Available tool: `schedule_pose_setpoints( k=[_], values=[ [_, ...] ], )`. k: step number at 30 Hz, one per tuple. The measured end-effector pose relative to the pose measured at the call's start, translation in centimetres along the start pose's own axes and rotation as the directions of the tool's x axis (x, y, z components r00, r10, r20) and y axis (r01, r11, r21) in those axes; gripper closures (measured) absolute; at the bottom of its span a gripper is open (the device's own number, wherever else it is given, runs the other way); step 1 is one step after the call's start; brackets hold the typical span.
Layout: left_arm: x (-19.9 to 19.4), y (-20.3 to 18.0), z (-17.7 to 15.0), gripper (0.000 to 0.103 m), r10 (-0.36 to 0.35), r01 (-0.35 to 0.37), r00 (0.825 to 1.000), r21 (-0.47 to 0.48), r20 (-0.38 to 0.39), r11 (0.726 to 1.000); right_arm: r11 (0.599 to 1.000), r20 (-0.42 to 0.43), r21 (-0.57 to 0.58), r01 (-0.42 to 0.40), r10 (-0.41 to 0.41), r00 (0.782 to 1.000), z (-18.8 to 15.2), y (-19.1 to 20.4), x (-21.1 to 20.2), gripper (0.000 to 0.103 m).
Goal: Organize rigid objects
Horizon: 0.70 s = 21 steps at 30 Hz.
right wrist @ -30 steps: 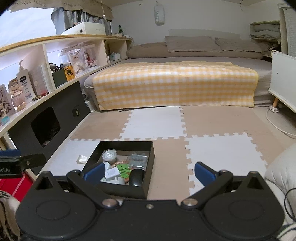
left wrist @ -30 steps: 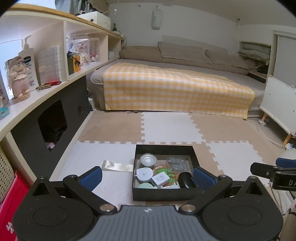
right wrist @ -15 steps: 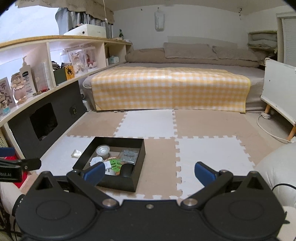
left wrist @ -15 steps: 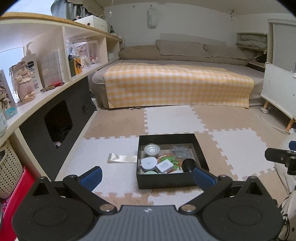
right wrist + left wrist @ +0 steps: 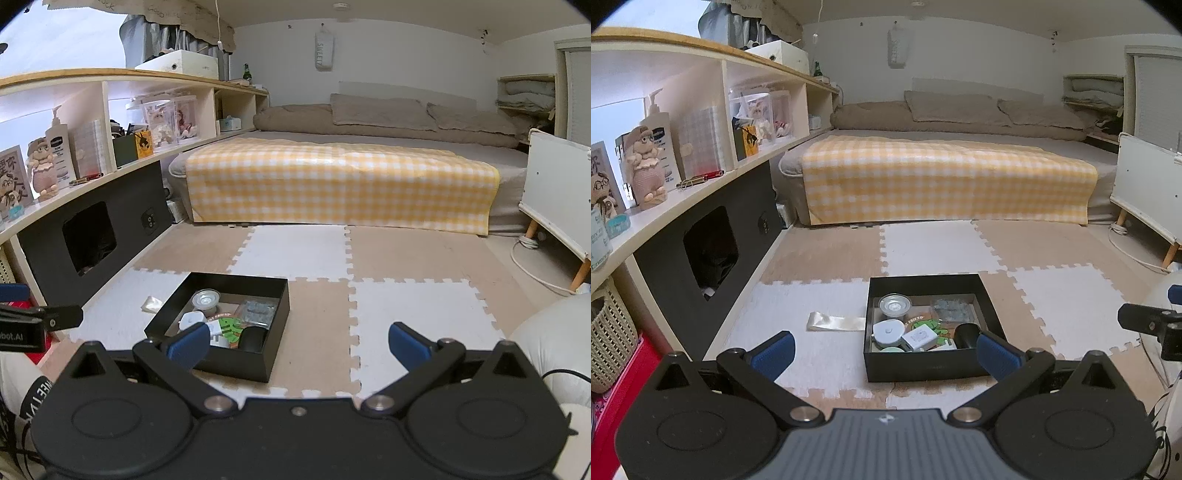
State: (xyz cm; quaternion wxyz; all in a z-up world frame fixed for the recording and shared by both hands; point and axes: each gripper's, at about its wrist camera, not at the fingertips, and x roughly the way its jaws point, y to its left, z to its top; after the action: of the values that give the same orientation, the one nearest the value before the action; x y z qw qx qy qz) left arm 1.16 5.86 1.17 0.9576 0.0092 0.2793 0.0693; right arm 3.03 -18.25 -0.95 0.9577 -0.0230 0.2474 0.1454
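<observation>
A black open box (image 5: 925, 365) stands on the foam floor mats. It holds several small items: a round clear lid (image 5: 894, 304), a white round case (image 5: 887, 331), a white charger (image 5: 918, 338), a green sticker (image 5: 928, 325) and a black object (image 5: 966, 335). The box also shows in the right wrist view (image 5: 236, 363). My left gripper (image 5: 884, 352) is open and empty, held above the floor just before the box. My right gripper (image 5: 297, 347) is open and empty, to the right of the box.
A cream ribbon strip (image 5: 834, 322) lies on the mat left of the box. A long shelf unit (image 5: 701, 184) with bottles and figurines runs along the left. A bed with a yellow checked cover (image 5: 945, 177) stands behind. A white panel (image 5: 1145, 184) stands at the right.
Both grippers have pulled back and risen from the box, which now looks smaller and farther off. Both stay open and empty.
</observation>
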Motion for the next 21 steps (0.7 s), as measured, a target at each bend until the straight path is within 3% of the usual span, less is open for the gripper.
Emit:
schedule_pose_setpoints(
  k=[21],
  values=[
    [-0.30, 0.01, -0.08, 0.000, -0.011, 0.012, 1.000, -0.008, 0.025, 1.000, 1.000, 0.031, -0.008, 0.020, -0.020, 0.999, -0.19, 0.31, -0.54, 0.000]
  ],
)
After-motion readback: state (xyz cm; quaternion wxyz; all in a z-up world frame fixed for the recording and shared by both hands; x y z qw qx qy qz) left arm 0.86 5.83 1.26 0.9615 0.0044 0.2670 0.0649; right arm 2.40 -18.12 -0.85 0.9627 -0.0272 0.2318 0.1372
